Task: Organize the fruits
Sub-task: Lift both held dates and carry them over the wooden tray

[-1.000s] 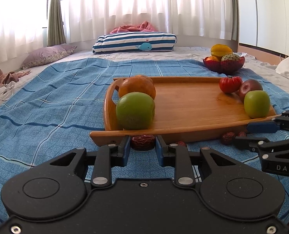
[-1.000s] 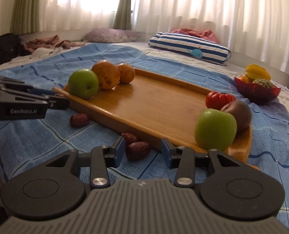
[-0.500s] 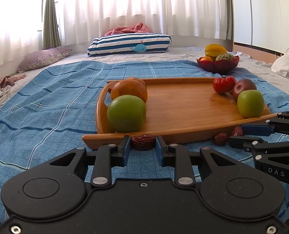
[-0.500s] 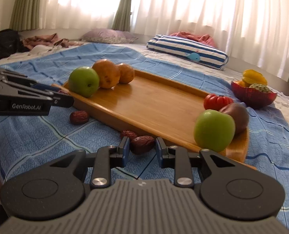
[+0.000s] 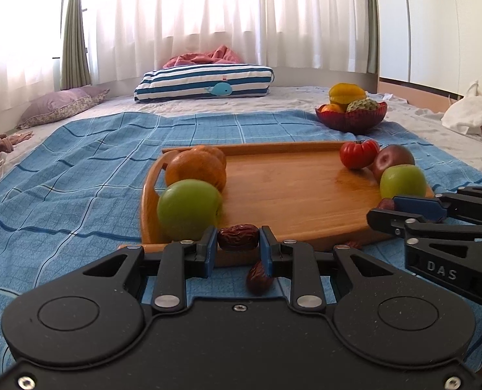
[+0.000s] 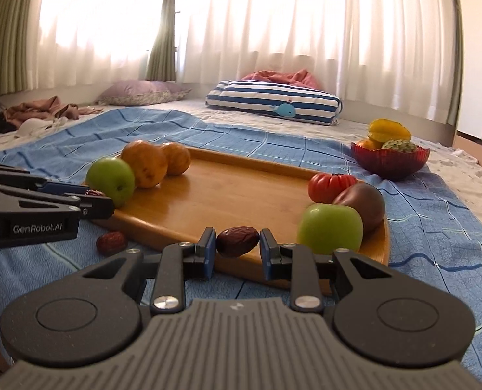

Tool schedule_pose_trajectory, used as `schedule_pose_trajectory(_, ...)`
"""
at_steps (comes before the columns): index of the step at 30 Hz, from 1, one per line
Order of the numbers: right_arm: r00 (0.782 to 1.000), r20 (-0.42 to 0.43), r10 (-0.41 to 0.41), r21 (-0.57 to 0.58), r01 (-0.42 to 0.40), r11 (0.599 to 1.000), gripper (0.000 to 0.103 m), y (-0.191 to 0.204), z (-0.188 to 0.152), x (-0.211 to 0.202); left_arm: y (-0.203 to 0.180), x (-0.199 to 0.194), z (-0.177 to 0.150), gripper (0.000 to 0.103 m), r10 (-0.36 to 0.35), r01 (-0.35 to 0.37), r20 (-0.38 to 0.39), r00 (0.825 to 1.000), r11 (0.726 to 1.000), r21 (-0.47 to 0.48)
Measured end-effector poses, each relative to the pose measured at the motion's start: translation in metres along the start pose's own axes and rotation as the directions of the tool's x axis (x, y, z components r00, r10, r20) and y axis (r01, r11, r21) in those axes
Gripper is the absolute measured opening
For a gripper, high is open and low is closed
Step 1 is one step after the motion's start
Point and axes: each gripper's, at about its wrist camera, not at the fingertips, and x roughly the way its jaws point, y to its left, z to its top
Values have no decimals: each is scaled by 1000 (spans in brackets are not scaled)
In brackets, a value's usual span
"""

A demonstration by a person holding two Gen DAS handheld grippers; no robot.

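Blanket (image 5: pixel 78 169): blue, dark and pale line check. Tray (image 5: pixel 293 188): honey-brown wood. Apples (image 5: pixel 188 209) (image 6: pixel 330 229): green. Oranges (image 6: pixel 145 164): orange. Tomato (image 5: pixel 358 153): red. Plum (image 6: pixel 362 204): dark maroon. Dates (image 5: pixel 238 237) (image 6: pixel 237 241): brown-red, wrinkled. Bowl (image 5: pixel 351 118): red. Pillow (image 5: pixel 205 83): navy-white stripes, blue whale. Curtains (image 6: pixel 273 16): white sheer.

Fruit at both ends of tray (image 5: pixel 289 195), bowl (image 5: pixel 351 120) behind, pillow (image 5: pixel 205 83) beyond

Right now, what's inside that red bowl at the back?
The red bowl holds a yellow fruit, an orange one and a scaly green one. Anything beneath them is hidden.
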Motion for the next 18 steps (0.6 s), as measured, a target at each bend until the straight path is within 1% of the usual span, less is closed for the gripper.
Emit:
schedule_pose_trajectory(4, 1000, 0, -11, 32, 11, 999, 33, -1, 2, 4, -4, 4, 3, 26, -12, 12, 3, 1000, 1000, 7)
schedule_pose_trajectory(14, 999, -18, -26, 68, 27, 997, 33, -2, 4, 14, -7, 14, 12, 26, -29, 29, -2, 1000, 999, 14)
schedule_pose_trajectory(18, 999, -12, -31, 81, 32, 996, 33, -5, 12, 14, -4, 13, 24, 26, -61, 61, 12, 998, 998, 15)
